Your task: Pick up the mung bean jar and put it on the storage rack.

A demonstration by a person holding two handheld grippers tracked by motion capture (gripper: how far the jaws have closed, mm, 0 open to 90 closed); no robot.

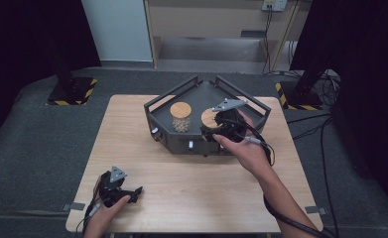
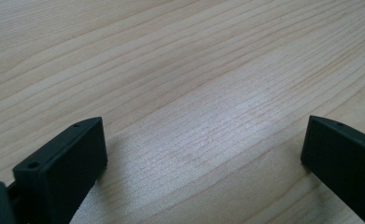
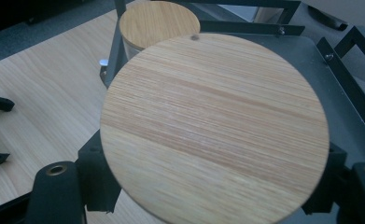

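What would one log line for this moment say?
right tongs: shut on wooden-lidded jar | left tongs: open on table | second jar: in tray

Two wooden-lidded jars (image 1: 181, 117) (image 1: 209, 118), one dark tray (image 1: 157, 106), two hand-held grippers (image 1: 138, 191) (image 1: 207, 135), one table (image 1: 191, 183).

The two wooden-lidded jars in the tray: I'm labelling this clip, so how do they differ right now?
The left jar stands free in the dark tray, its pale contents visible through the glass; the right jar is clamped by the right gripper, its body hidden. In the right gripper view the held jar's lid looms large, the other jar looks small behind it. Both have round, light wooden lids.
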